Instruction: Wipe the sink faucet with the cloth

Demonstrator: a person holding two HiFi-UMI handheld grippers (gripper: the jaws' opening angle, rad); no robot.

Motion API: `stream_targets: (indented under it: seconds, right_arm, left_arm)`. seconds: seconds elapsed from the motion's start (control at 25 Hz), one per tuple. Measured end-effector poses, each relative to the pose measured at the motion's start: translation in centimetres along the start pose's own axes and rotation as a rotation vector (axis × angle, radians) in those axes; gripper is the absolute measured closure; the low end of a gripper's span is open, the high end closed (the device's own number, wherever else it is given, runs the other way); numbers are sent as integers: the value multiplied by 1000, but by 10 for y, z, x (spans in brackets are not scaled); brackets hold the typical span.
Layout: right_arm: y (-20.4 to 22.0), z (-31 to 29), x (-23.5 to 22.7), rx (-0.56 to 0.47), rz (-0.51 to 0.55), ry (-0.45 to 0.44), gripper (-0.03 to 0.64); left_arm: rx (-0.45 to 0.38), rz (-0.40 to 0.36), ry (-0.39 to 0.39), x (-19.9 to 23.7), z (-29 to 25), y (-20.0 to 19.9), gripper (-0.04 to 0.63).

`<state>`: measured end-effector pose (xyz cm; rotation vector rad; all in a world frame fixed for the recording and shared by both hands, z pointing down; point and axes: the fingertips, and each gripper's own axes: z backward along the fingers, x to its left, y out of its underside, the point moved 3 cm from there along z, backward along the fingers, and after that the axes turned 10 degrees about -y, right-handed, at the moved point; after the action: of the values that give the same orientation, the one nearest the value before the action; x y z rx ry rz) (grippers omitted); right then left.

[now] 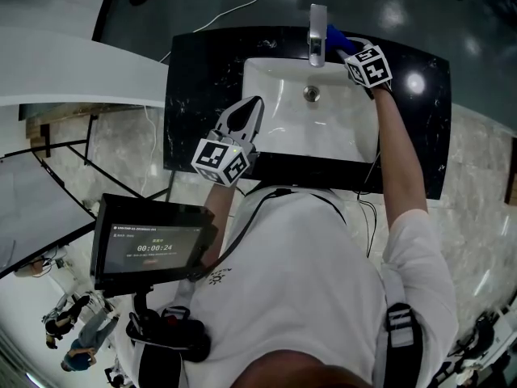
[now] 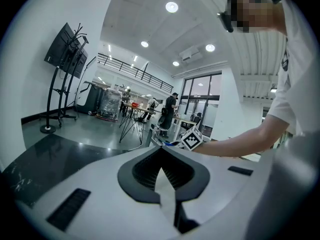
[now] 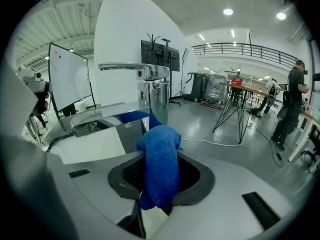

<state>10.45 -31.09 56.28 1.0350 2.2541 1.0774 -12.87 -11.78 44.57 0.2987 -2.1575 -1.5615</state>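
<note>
1. The right gripper [image 3: 159,186] pinches a fluffy blue cloth [image 3: 160,161] just beside the upright chrome faucet [image 3: 152,96], at the back of the white rectangular sink [image 1: 343,132]. Wiping looks about to begin.
2. The next move likely calls for pressing the cloth onto the spout and rubbing along it.
3. The left gripper [image 2: 161,173], pressed together and empty, hovers over the basin's near-left corner.
4. The black-framed monitor [image 1: 153,245] reads "00:00:24"; other print is too small to read.
</note>
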Motion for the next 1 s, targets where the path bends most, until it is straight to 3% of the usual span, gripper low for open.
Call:
stream_targets:
  seconds: [0.24,0.76,0.88,1.0]
  right_arm:
    - [-24,12,6,-101,1,-33,511]
    - [-128,83,18,-389,112,-51,511]
    - [-130,97,15,-432,89,-46,511]
    - [-105,100,3,-408,38,-24,511]
  left_arm:
    - [0,2,1,1,2,3,594]
    - [7,0,43,-9,-6,6,594]
    - [7,2,53,-12,-8,6,594]
    - [8,3,57,-13,-7,7,594]
